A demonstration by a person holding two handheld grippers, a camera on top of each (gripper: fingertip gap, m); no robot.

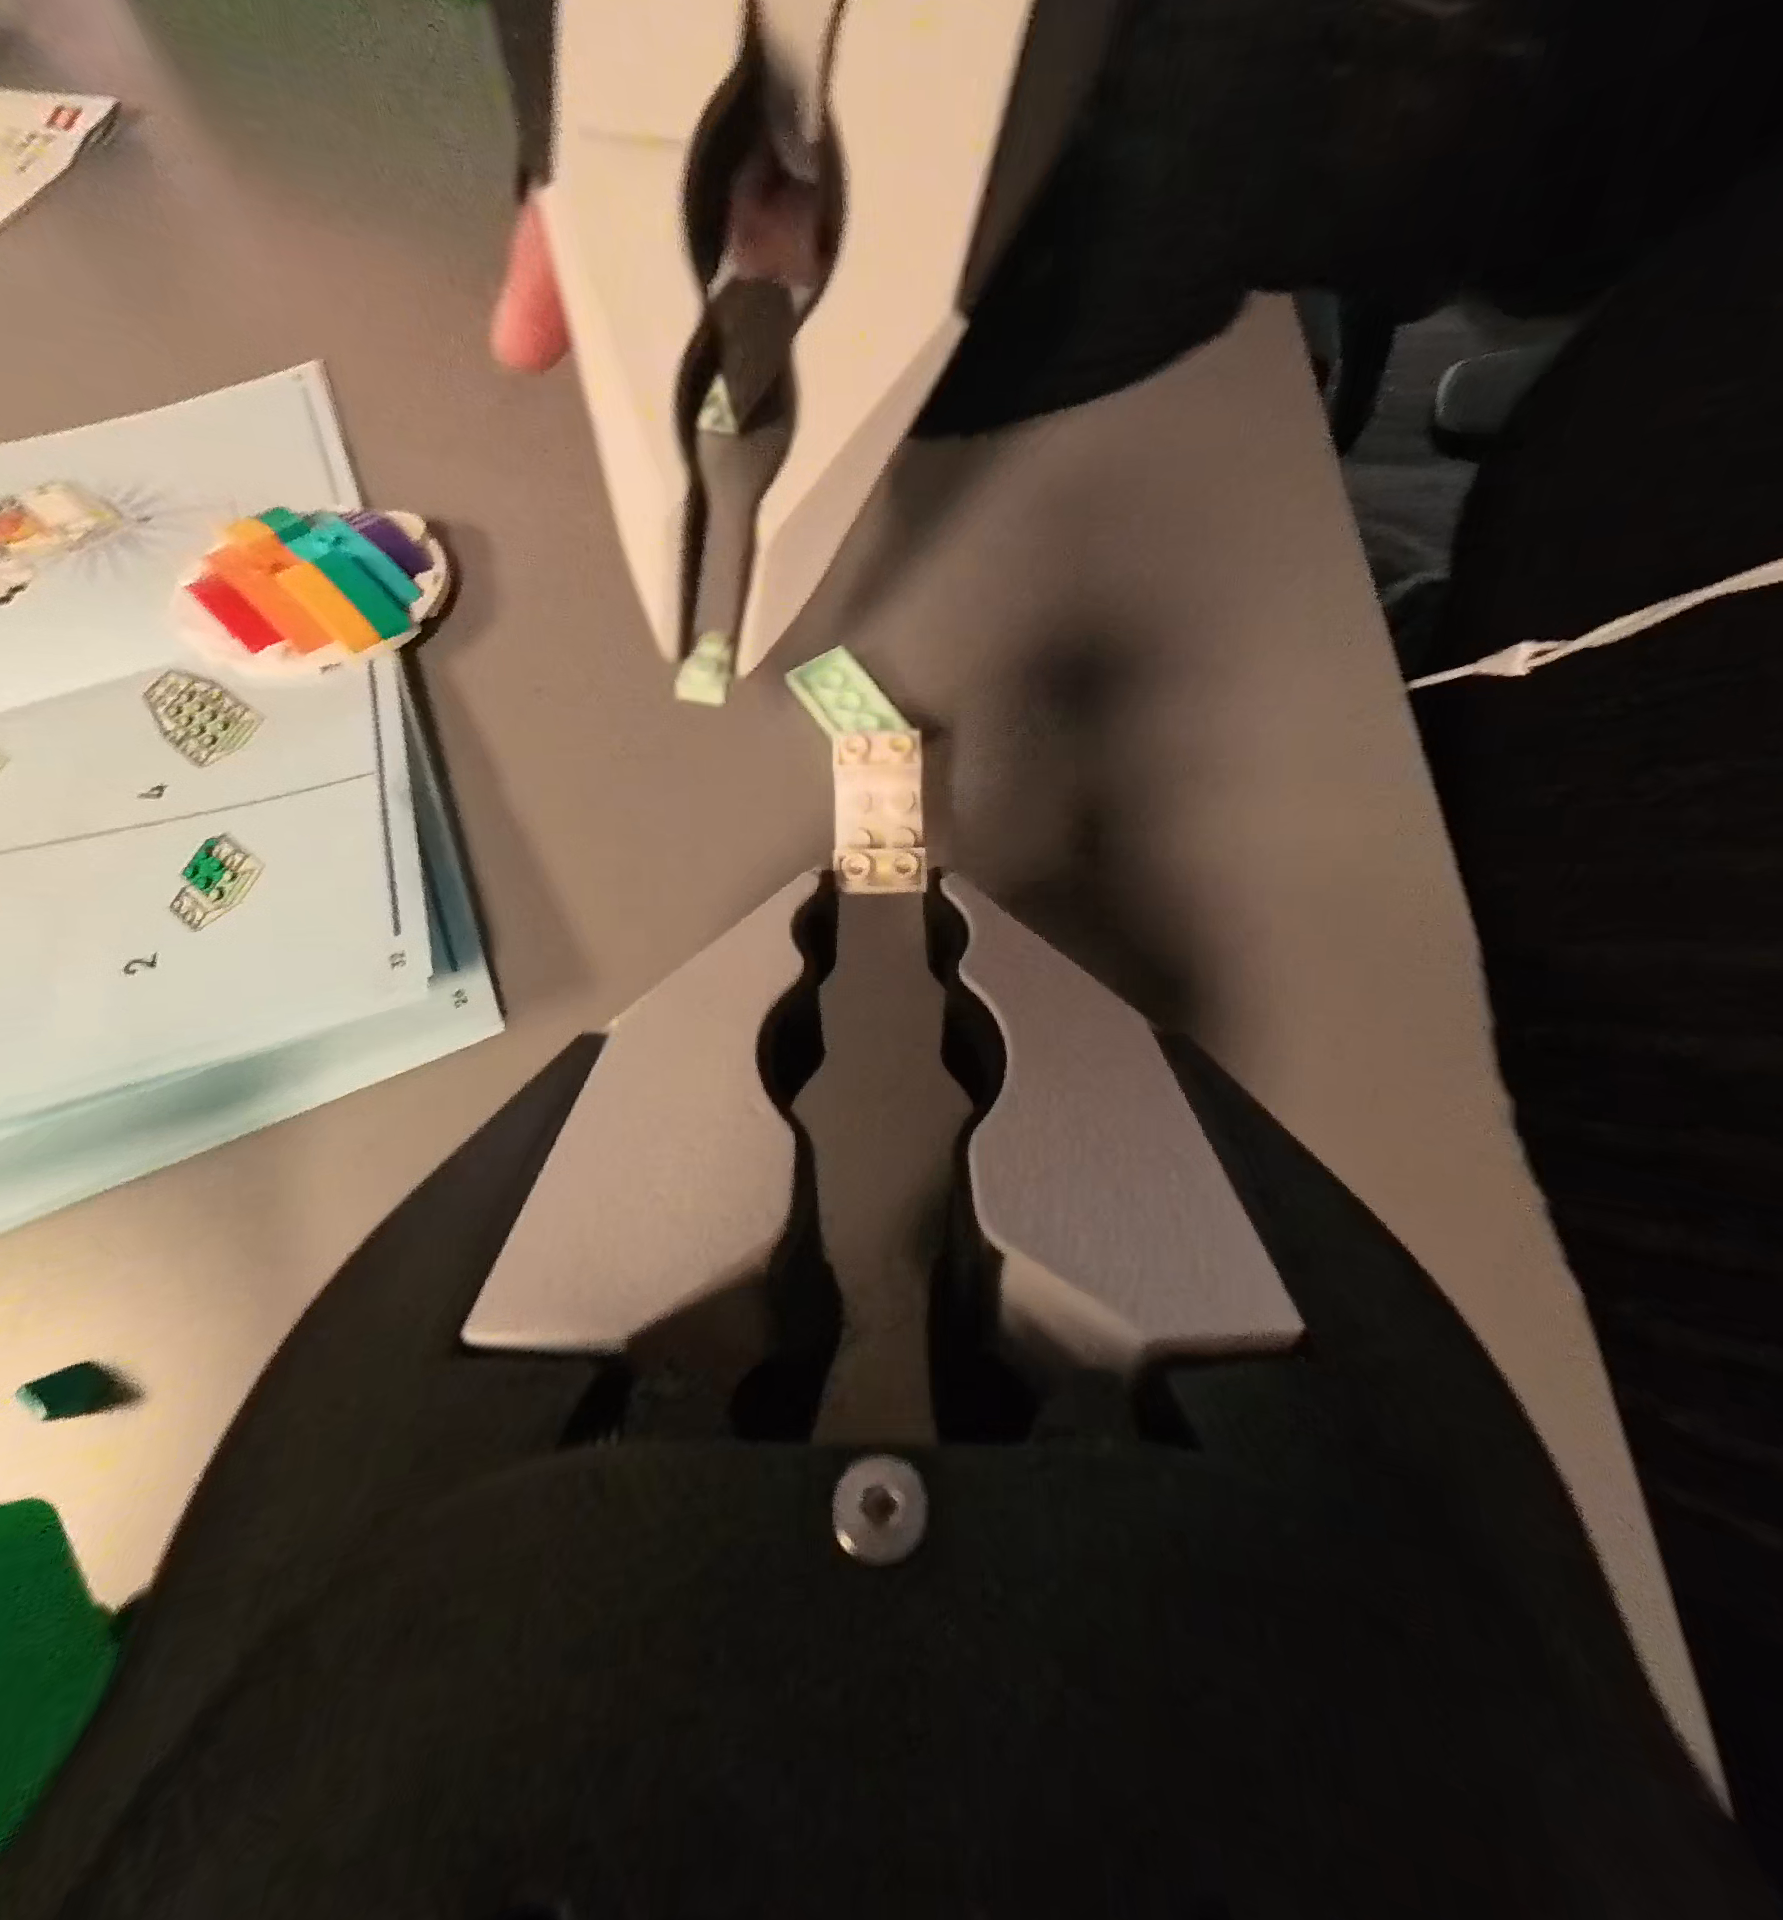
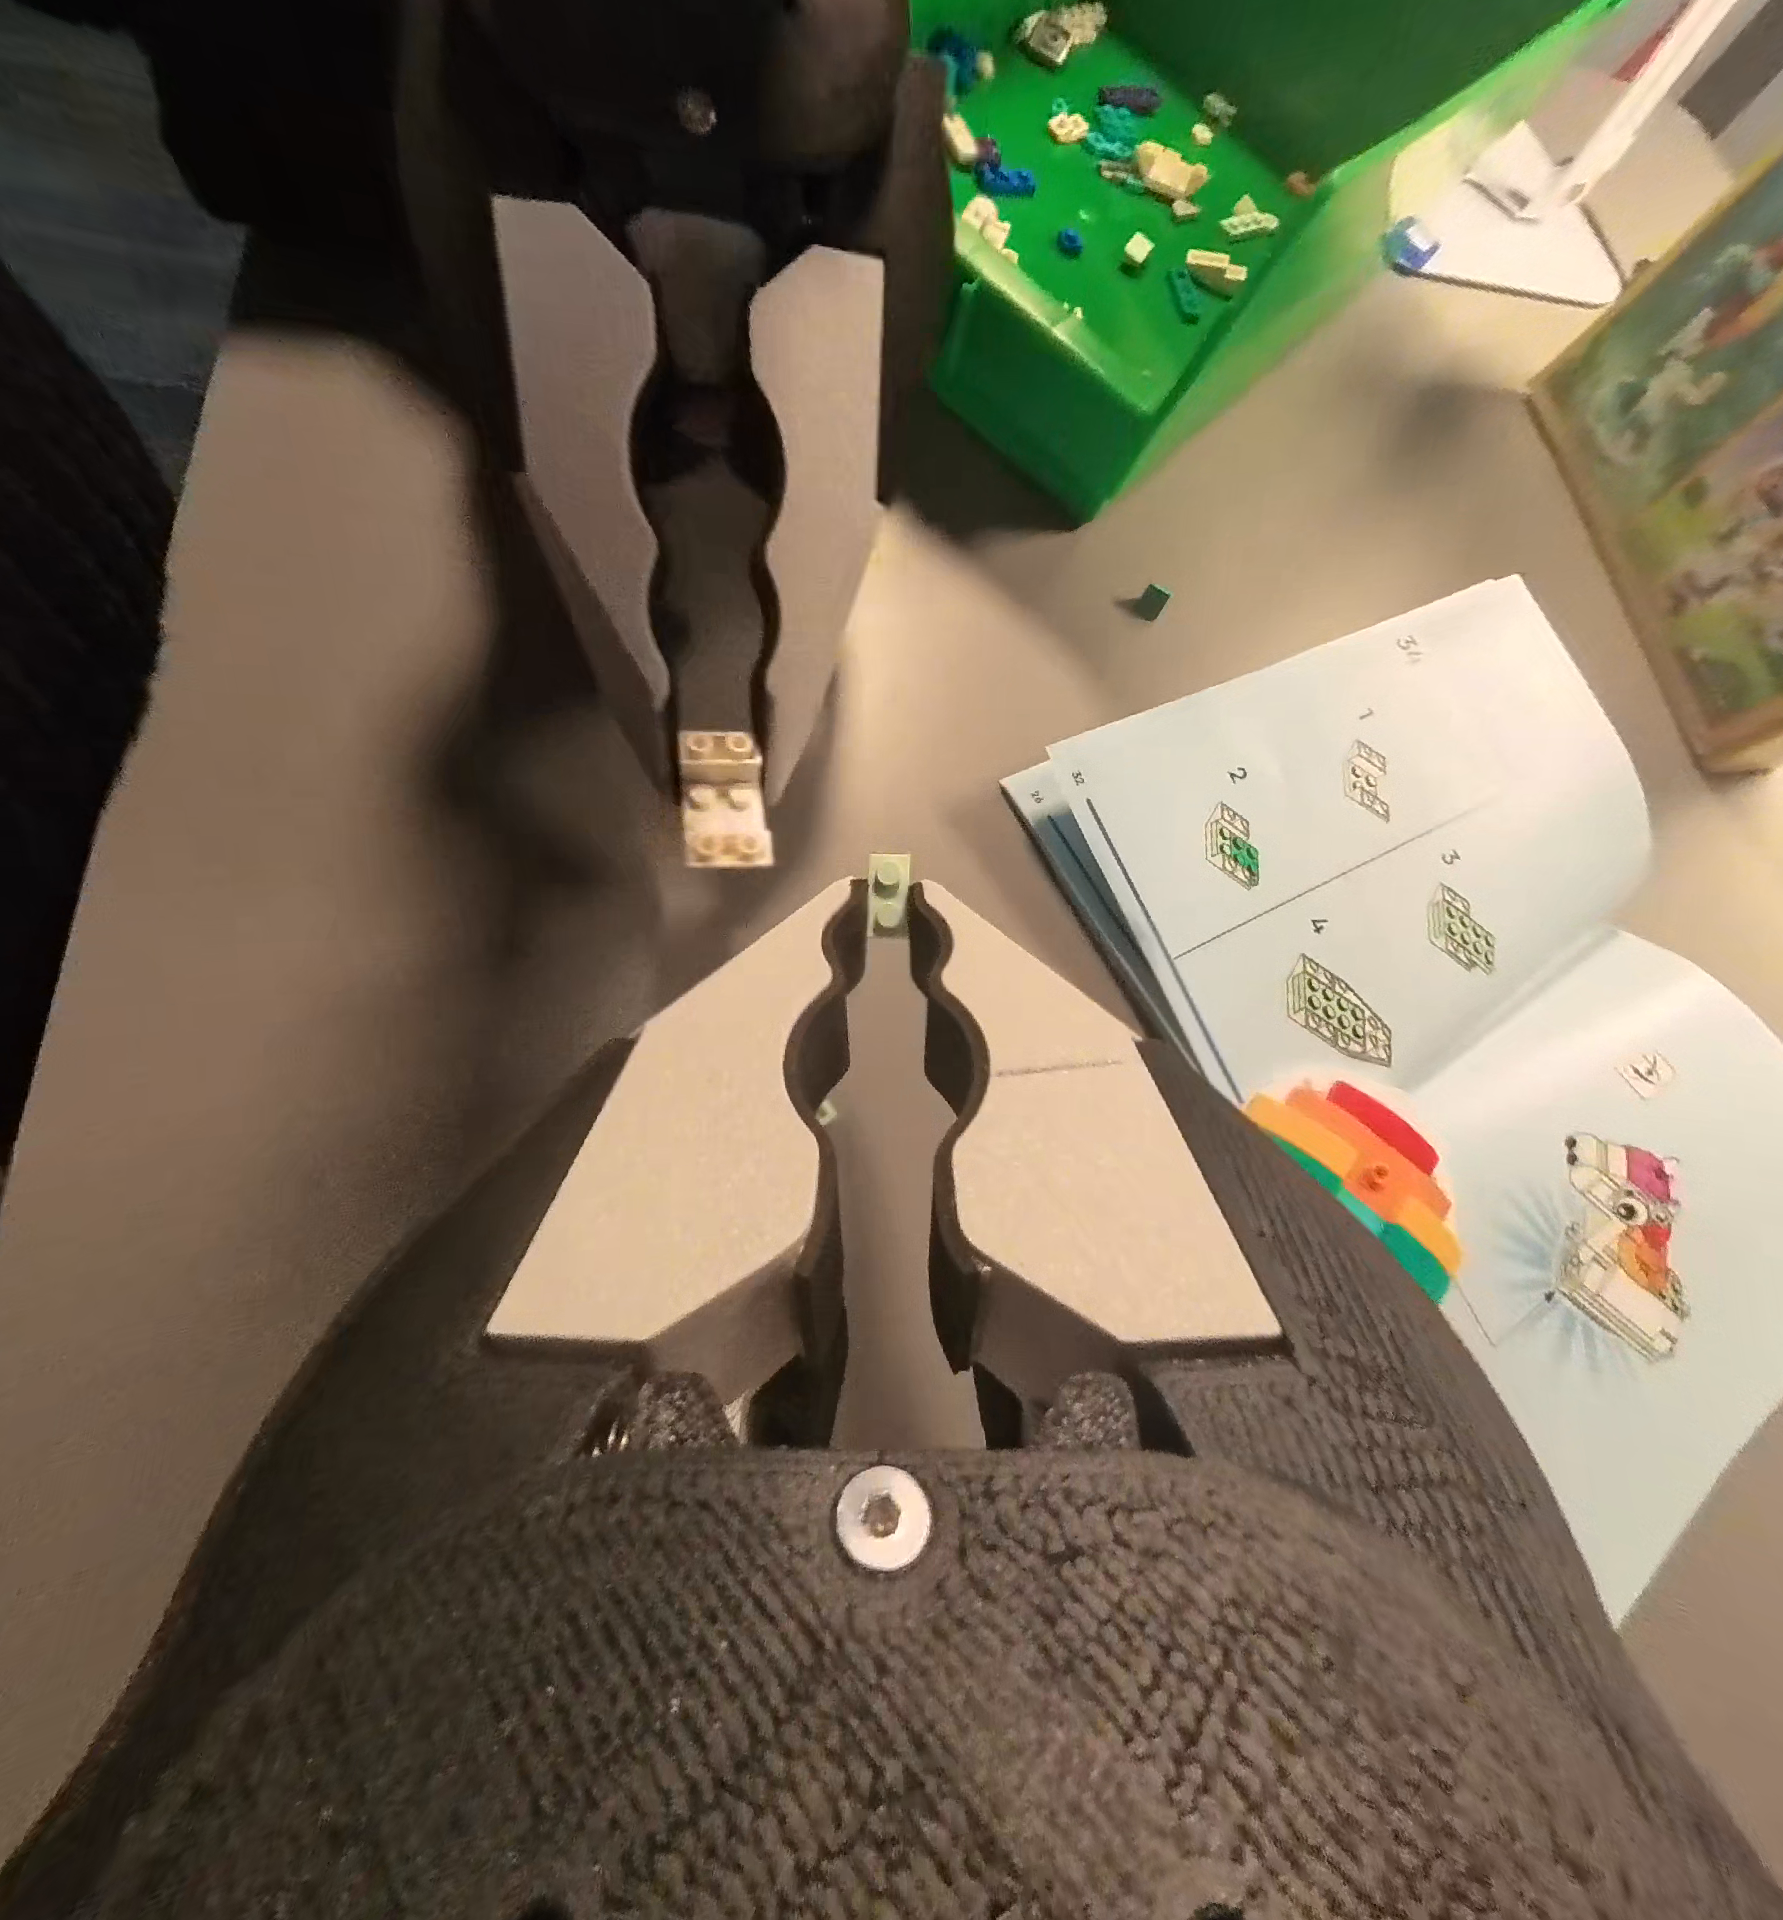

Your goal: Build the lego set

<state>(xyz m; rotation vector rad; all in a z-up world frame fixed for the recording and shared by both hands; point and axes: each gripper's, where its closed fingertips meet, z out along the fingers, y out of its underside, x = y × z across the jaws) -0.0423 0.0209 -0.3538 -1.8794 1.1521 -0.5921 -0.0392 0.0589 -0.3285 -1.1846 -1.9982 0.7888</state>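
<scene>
My left gripper point(image 1: 882, 883) is shut on a white brick assembly point(image 1: 879, 816), gripping its near end and holding it above the grey table point(image 1: 1126, 623). It also shows in the right wrist view, where the left gripper point(image 2: 723, 753) holds the white assembly point(image 2: 726, 810). My right gripper point(image 2: 887, 891) is shut on a small light green plate point(image 2: 889, 902), studs showing. In the left wrist view the right gripper point(image 1: 710, 657) comes from above with that small plate point(image 1: 705, 681) a short way left of the white assembly. A longer light green plate point(image 1: 845, 691) lies just beyond the assembly.
An open instruction booklet point(image 1: 170, 831) point(image 2: 1386, 883) lies on the table with a rainbow brick build point(image 1: 315, 592) point(image 2: 1375, 1174) on it. A green tray point(image 2: 1126, 353) holds several loose bricks. A small dark green brick point(image 1: 71, 1387) point(image 2: 1149, 601) lies loose. A picture box point(image 2: 1718, 499) stands far right. Left tips to right tips: about 5 cm.
</scene>
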